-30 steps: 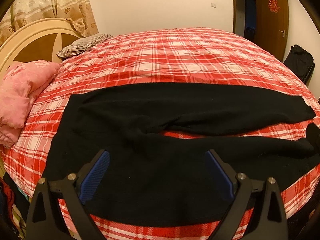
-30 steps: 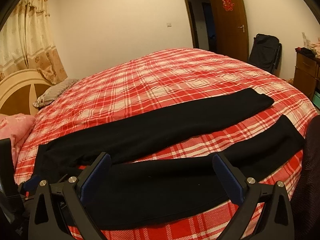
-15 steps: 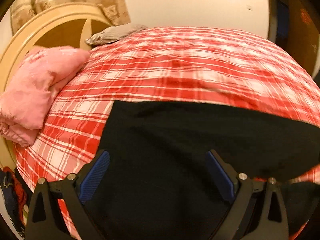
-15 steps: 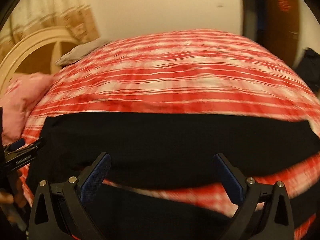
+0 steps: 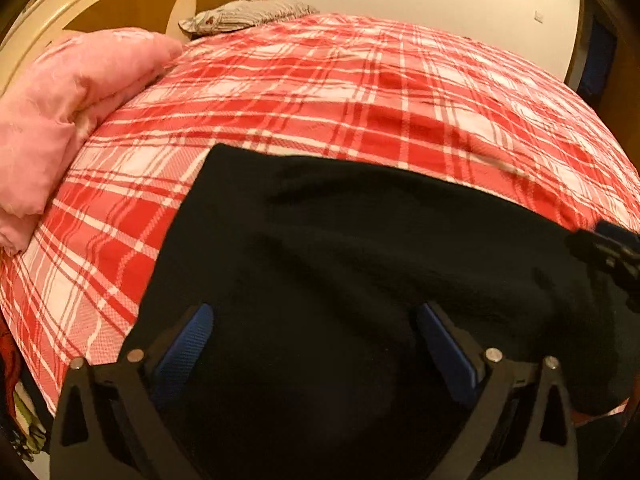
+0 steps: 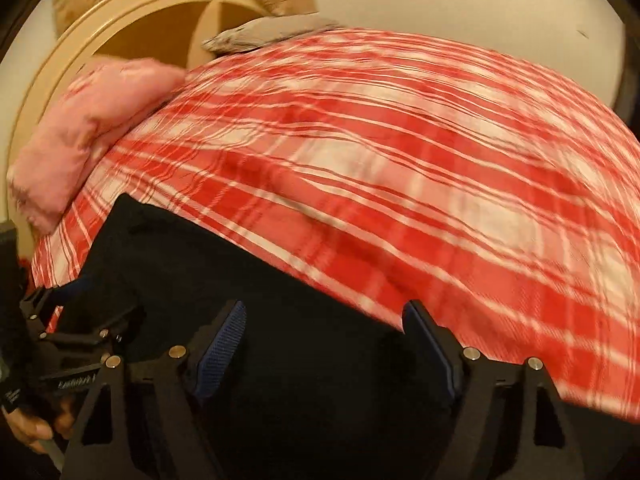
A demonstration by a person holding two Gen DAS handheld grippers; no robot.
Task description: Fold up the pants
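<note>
Black pants (image 5: 360,248) lie flat on the red plaid bed (image 5: 380,92), waist end toward the headboard. My left gripper (image 5: 316,344) hovers low over the waist area, open, with black cloth filling the space under its blue pads (image 5: 184,352). My right gripper (image 6: 326,340) is open too, low over the pants (image 6: 240,280) close to their far edge. Each gripper shows in the other's view: the right gripper (image 5: 608,252) at the right edge, the left gripper (image 6: 68,320) at the lower left, held by a hand (image 6: 32,436).
A pink folded quilt (image 5: 60,120) lies at the bed's left end against the round cream headboard (image 5: 80,0). A grey striped pillow (image 5: 248,16) sits behind it. Bare plaid bedding (image 6: 440,160) stretches beyond the pants. The right wrist view is motion-blurred.
Both grippers have swung left toward the waist end and dropped closer to the pants, so the legs are out of view. The right jaws have narrowed a little.
</note>
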